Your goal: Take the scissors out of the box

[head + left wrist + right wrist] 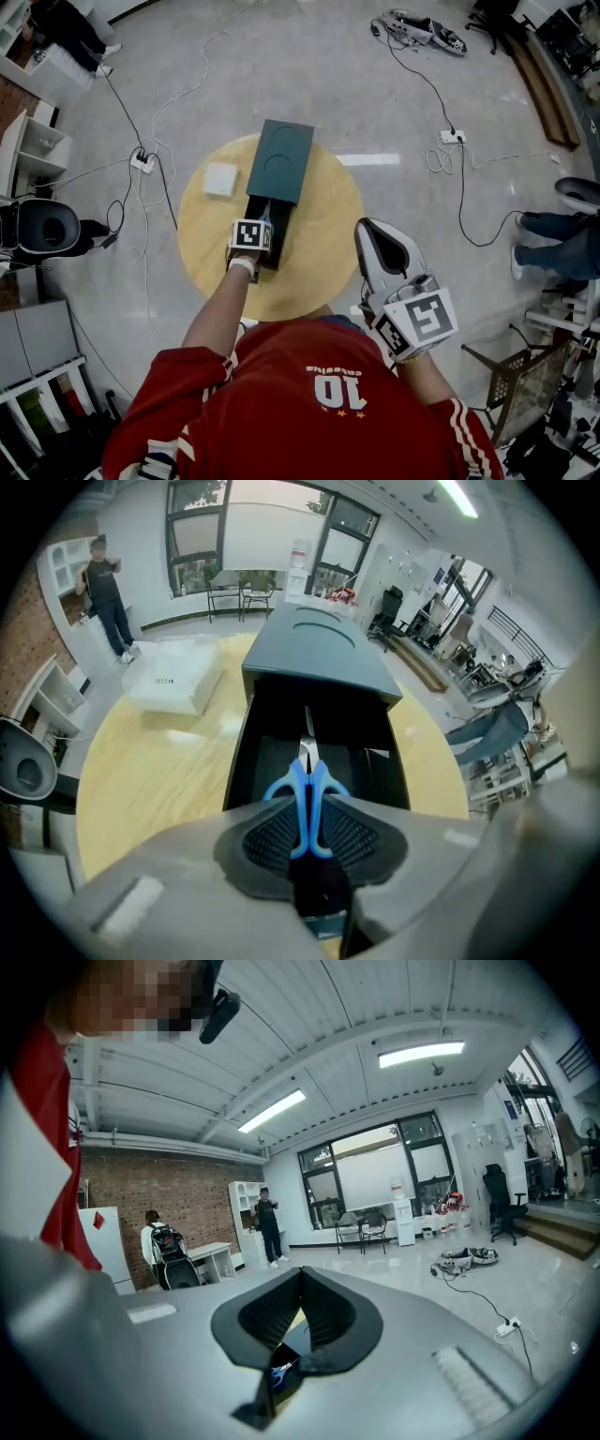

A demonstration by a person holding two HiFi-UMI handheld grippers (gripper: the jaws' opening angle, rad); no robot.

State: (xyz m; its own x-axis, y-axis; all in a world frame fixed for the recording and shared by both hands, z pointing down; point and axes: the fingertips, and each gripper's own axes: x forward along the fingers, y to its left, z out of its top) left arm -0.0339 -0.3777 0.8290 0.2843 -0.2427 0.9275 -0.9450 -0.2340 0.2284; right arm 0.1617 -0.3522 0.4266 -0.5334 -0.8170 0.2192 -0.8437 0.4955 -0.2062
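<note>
Blue-handled scissors (307, 794) lie in the black open tray of a dark teal box (319, 653), blades pointing away toward the slid-back lid. My left gripper (307, 808) points steeply down into the tray, and its ribbed pads press on both sides of the blue handles. In the head view the left gripper (255, 236) hangs over the near end of the box (279, 164) on the round wooden table (323, 234). My right gripper (373, 232) is held off to the right above the table's edge; its pads (323, 1312) meet at the tips with nothing between them.
A small white box (221, 178) lies on the table left of the teal box. Cables and a power strip (142, 162) run over the floor around the table. A black chair (42, 227) stands at the left. People stand at the room's far side (105, 583).
</note>
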